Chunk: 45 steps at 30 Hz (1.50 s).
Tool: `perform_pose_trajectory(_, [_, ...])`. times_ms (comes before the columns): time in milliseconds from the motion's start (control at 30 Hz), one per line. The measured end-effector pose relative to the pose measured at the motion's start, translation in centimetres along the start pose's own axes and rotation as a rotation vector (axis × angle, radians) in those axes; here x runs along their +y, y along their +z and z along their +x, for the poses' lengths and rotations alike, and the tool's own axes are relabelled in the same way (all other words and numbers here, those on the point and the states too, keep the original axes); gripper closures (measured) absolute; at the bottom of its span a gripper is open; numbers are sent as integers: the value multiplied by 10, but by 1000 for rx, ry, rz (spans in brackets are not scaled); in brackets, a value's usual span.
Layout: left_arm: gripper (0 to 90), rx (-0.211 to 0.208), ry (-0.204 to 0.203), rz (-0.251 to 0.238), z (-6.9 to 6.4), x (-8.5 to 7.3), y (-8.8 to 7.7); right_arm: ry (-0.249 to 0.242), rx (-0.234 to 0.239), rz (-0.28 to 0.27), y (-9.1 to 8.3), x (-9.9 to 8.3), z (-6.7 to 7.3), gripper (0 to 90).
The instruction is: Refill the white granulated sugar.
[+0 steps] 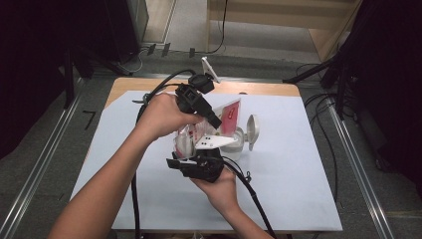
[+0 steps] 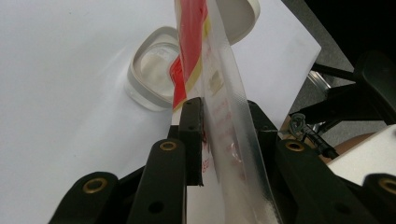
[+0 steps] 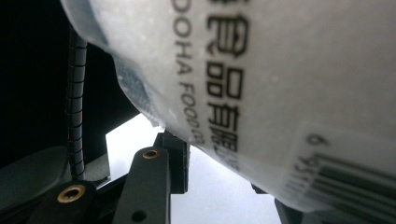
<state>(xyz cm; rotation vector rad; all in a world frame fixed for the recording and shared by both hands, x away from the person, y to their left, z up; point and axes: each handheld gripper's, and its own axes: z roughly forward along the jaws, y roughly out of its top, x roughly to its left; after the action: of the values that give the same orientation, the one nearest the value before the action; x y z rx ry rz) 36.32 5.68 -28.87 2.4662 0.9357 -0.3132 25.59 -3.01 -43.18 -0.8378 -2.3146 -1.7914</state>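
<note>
Pinching plastic bag [image 2: 224,116] from both ends: left gripper [image 2: 224,140] and right gripper [image 3: 219,177] clamped on it.

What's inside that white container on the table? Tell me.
In the left gripper view the white container lies open, its inside looking pale and empty. The red-and-clear bag, held between the left tongs, hangs in front and covers its right part, so that part cannot be checked.

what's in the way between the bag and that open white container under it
Nothing visible. The bag, held between the jaws of both the left gripper and the right gripper, hangs over the white container. Its hinged lid is swung aside, leaving the mouth uncovered.
</note>
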Motion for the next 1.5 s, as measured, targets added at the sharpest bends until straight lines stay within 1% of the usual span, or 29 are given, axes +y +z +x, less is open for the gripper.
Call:
perform_pose_trajectory(433, [732,2,-3,-3,-1,2,-2,-4,3,-1,-1,2,1,662])
perform_pose_trajectory(533, [729,-6,-1,-3,0,2,-3,-7,1,0,-1,3,1,662])
perform_pose_trajectory(700, [728,-3,1,-8,0,2,-3,-19,-6,8,-2,3,2,665])
perform_pose_trajectory(1000, [734,4,-2,-7,0,3,-3,-15,-6,12,-1,3,2,666])
perform_pose_trajectory(1333, [730,1,-3,-10,1,0,-3,-21,-2,20,-1,3,3,669])
perform_pose_trajectory(1433, [727,-7,-6,-16,2,-3,-2,-37,3,38,-2,3,3,677])
perform_pose_trajectory(1467, [722,-12,-16,-18,2,-3,-2,-53,2,52,-2,2,3,682])
perform_pose_trajectory(1500, [721,-15,-15,-24,3,-5,-2,-66,-1,60,-2,2,3,685])
